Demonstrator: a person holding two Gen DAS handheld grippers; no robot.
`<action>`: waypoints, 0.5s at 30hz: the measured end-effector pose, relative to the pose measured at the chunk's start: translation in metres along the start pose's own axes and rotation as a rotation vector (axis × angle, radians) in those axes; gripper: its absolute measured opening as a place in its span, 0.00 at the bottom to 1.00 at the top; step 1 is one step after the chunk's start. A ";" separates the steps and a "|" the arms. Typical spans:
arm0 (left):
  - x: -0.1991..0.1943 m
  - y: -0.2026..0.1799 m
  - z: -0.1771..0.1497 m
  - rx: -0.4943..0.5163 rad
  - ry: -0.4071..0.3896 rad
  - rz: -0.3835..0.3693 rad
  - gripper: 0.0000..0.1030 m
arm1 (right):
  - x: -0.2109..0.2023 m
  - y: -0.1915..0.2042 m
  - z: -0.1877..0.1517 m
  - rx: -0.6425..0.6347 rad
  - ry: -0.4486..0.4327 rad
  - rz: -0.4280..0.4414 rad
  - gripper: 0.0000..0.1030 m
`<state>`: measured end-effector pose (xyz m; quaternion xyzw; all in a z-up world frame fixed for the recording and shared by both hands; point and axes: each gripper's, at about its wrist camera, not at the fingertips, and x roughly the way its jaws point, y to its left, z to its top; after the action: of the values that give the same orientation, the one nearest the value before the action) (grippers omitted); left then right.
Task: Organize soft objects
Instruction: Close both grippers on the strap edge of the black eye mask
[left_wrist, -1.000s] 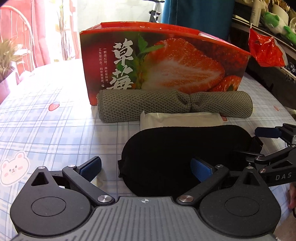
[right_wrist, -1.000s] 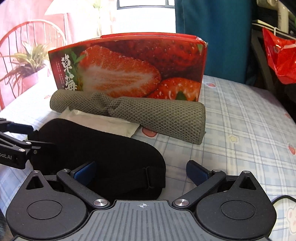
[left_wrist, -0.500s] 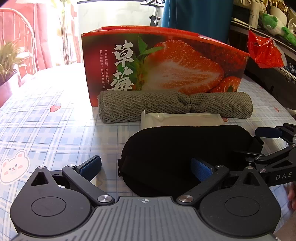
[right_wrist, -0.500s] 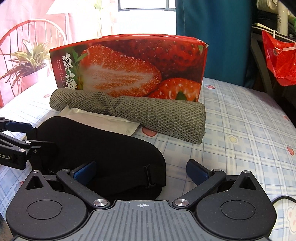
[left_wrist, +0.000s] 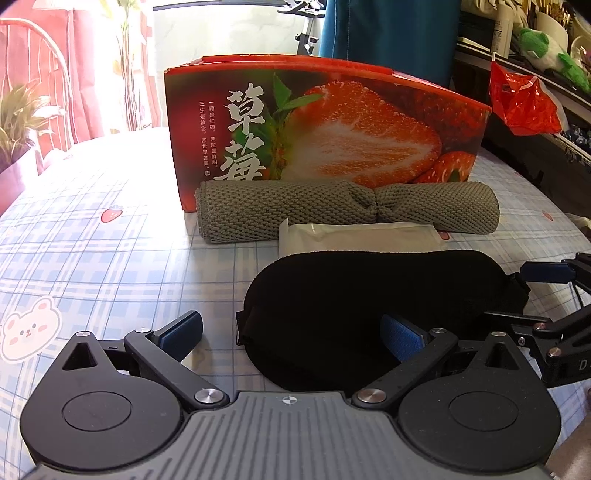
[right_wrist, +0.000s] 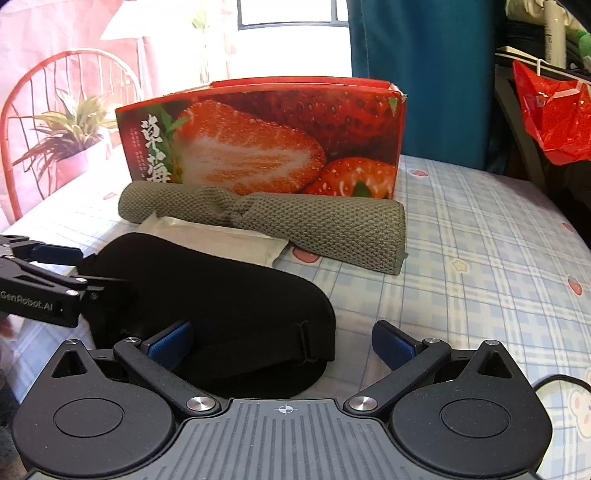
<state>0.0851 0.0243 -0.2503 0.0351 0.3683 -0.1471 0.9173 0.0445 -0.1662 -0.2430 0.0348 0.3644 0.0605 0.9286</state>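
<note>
Two grippers flank a black sleep mask on the checked bench

The left gripper (left_wrist: 291, 332) and the right gripper (right_wrist: 282, 341) sit low over the bench (left_wrist: 110, 266), each levelled forward, their blue-padded fingers (left_wrist: 183, 332) spread wide and gripping nothing. Between them lies a black sleep mask (left_wrist: 369, 295), flat on the cloth with its long axis running left to right; the left gripper frames its left end, the right gripper its strap end, and each device shows at the edge of the other's view. Just behind the mask rests a white packet (left_wrist: 354, 234), then a rolled grey towel (left_wrist: 347, 208), both lying crosswise like the mask. The towel sits against the front of a red strawberry box (left_wrist: 332, 133) standing upright at the back
</note>
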 end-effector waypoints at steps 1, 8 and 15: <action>-0.001 0.001 0.000 -0.005 0.003 -0.007 1.00 | -0.001 -0.001 0.000 0.005 -0.004 0.005 0.99; -0.009 0.008 -0.001 -0.049 -0.002 -0.056 0.88 | 0.001 0.003 -0.003 -0.015 0.006 0.039 0.84; -0.015 0.000 -0.003 -0.018 -0.018 -0.082 0.77 | -0.002 0.007 -0.002 -0.018 -0.006 0.063 0.68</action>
<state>0.0727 0.0284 -0.2420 0.0104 0.3623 -0.1816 0.9141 0.0412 -0.1596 -0.2423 0.0381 0.3599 0.0929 0.9276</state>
